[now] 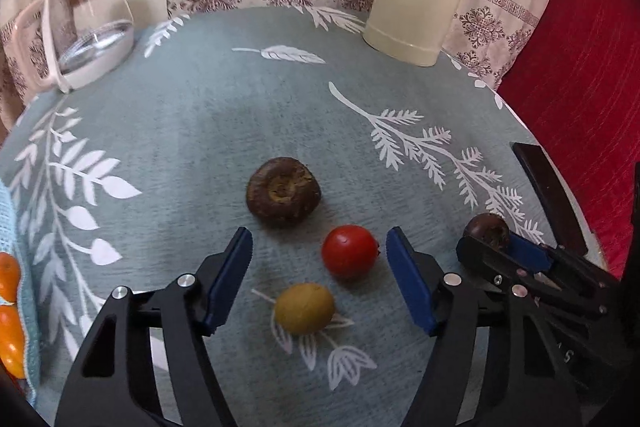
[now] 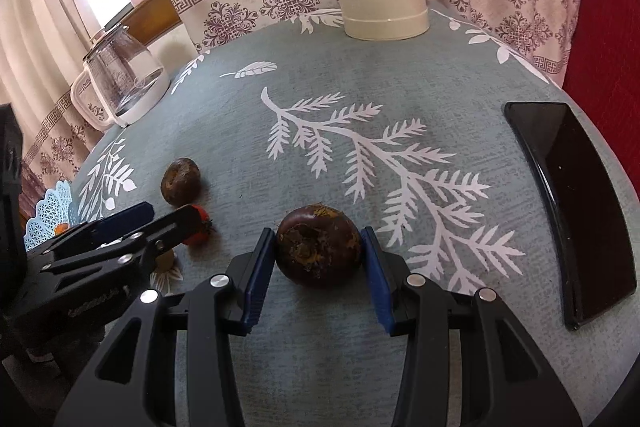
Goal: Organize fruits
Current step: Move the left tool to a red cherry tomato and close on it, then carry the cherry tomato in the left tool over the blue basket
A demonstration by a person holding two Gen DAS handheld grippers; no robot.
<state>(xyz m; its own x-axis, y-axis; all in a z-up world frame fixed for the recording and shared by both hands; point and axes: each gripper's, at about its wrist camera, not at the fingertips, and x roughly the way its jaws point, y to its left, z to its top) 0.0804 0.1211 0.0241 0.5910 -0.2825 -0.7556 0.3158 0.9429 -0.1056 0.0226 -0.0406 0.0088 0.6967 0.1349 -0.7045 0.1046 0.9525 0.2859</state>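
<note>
Your right tool (image 2: pixel 318 251) was clamped on the dark water chestnut (image 2: pixel 318 245), still sitting on the worktop (image 2: pixel 400 75). Your left tool (image 1: pixel 319 255) hung wide apart around the red tomato (image 1: pixel 349 251) and the yellow-green fruit (image 1: pixel 305 308), with another chestnut (image 1: pixel 283 190) just ahead of it
</note>
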